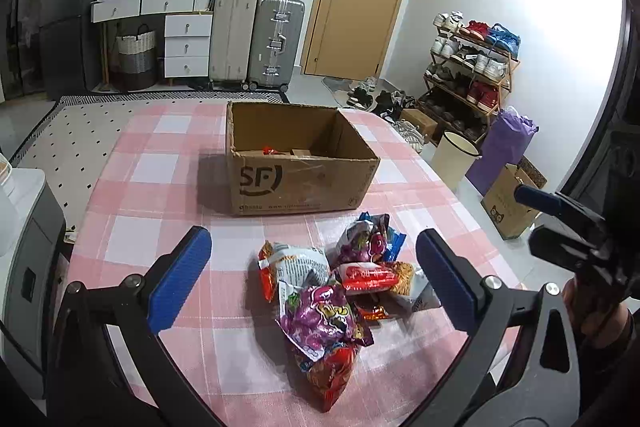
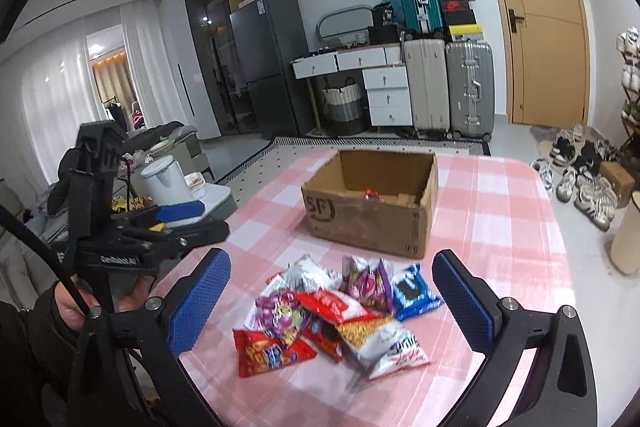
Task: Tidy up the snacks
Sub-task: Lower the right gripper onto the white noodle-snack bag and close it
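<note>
**Both tools open over the snack pile, no pick made**

You had the left tool and right tool both wide open, nothing between the pads, each aimed down at the snacks heaped on the near part of the table. Neither tool touched a packet.

The box sat just beyond the pile, open-topped, apart from it. At least one red item showed inside; the rest of the bottom was hard to read.

Pile: a purple bag near the front, a red packet on top mid-heap, a blue packet at the right edge toward the box, a red bag at the near left. Packets overlapped and looked crinkly and light.

Step in hand, as I judged it: approach for a pick. Most snacks were not yet boxed, so the task looked early.

Next move called for you to choose one edge packet, the blue packet looked freest for the right tool, lower the pads around it, close, then carry it over the box wall. Risk: dragging neighbours along.
</note>
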